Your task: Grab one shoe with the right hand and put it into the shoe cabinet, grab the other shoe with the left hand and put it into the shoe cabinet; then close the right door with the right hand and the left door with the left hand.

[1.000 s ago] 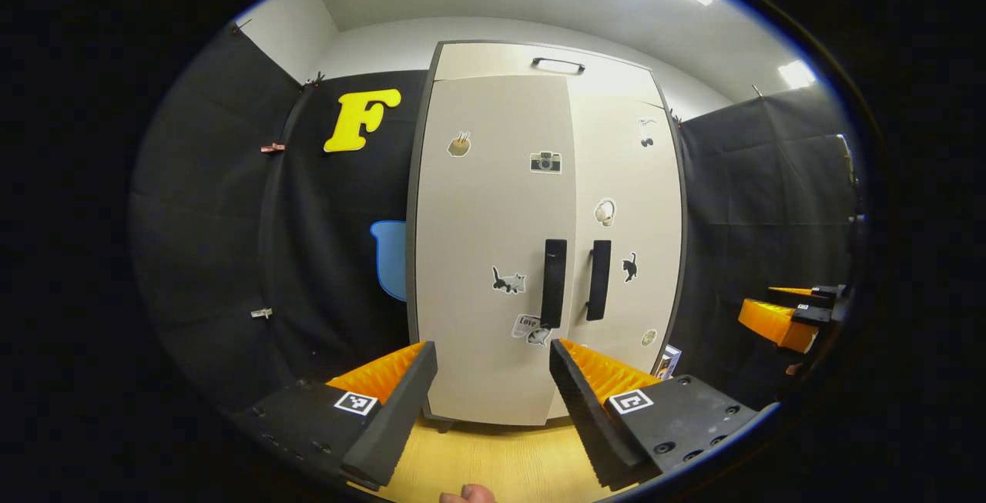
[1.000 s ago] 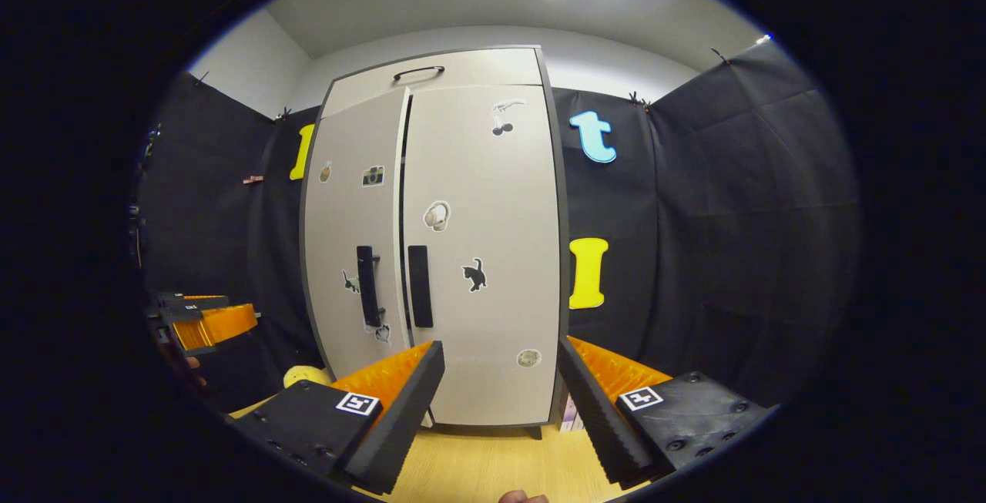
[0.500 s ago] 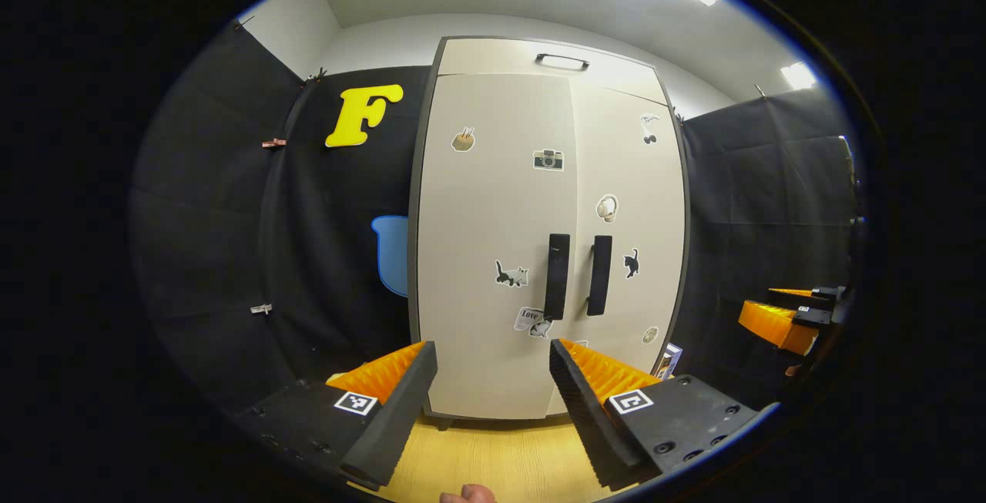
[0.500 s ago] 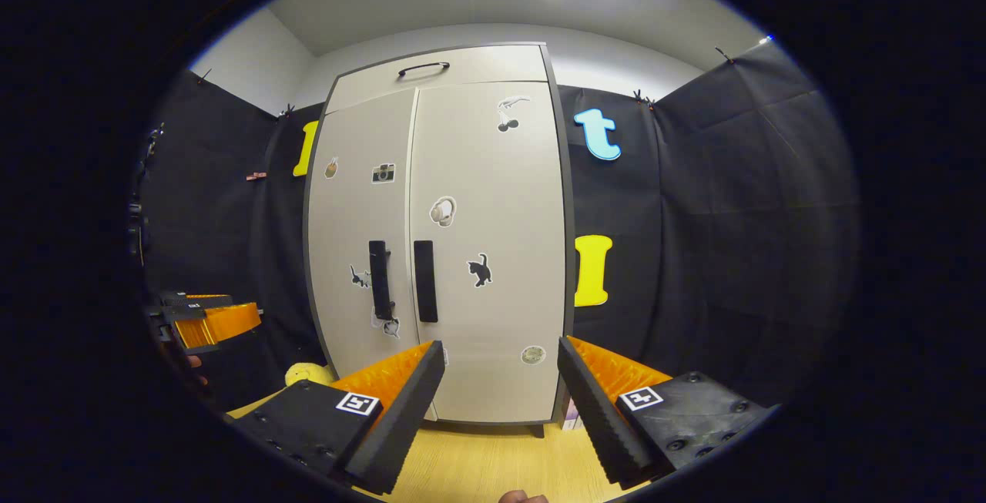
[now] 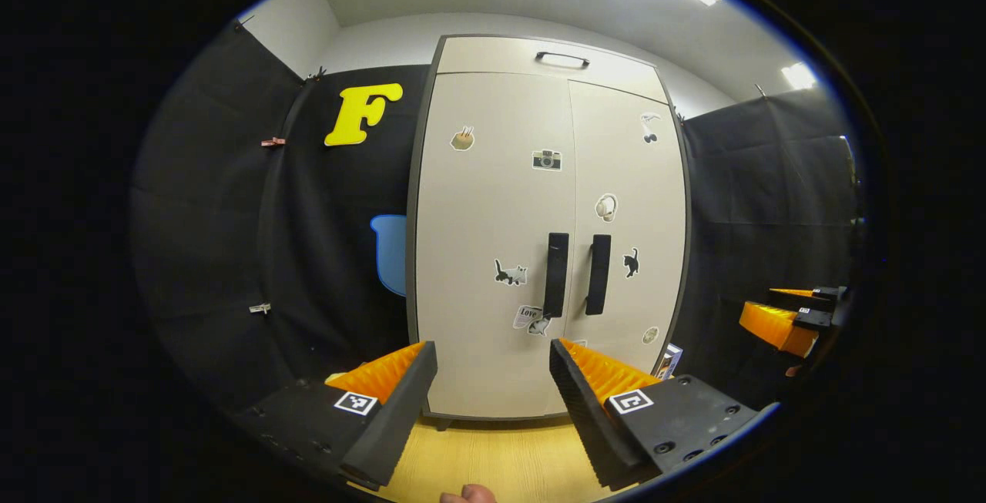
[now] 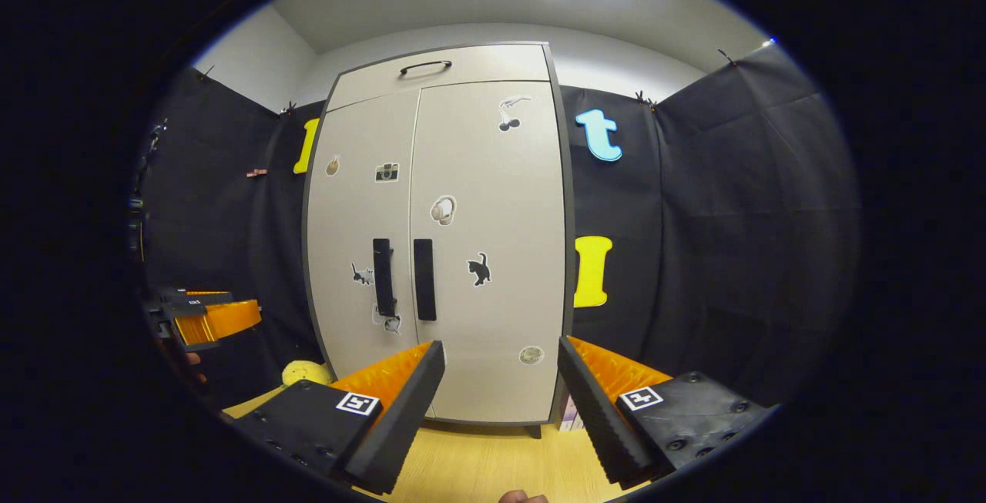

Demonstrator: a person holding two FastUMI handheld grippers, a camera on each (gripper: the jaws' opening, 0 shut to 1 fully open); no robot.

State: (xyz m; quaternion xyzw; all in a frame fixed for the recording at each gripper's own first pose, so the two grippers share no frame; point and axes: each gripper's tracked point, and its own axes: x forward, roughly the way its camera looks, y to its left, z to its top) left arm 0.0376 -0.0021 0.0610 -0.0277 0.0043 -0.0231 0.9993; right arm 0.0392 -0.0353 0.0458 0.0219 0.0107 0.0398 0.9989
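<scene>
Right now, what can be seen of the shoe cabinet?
The shoe cabinet is a tall, pale beige unit with a dark frame, standing upright on short feet on the wooden floor against the black cloth wall. Both doors look shut and flush, with two dark vertical handles side by side at the centre seam. Small stickers dot the doors. A top panel carries a dark horizontal handle. Neither gripper touches it.

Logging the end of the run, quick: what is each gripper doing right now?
Left gripper: open, holding nothing, facing the shut cabinet.
Right gripper: open, holding nothing, also facing it.
</scene>
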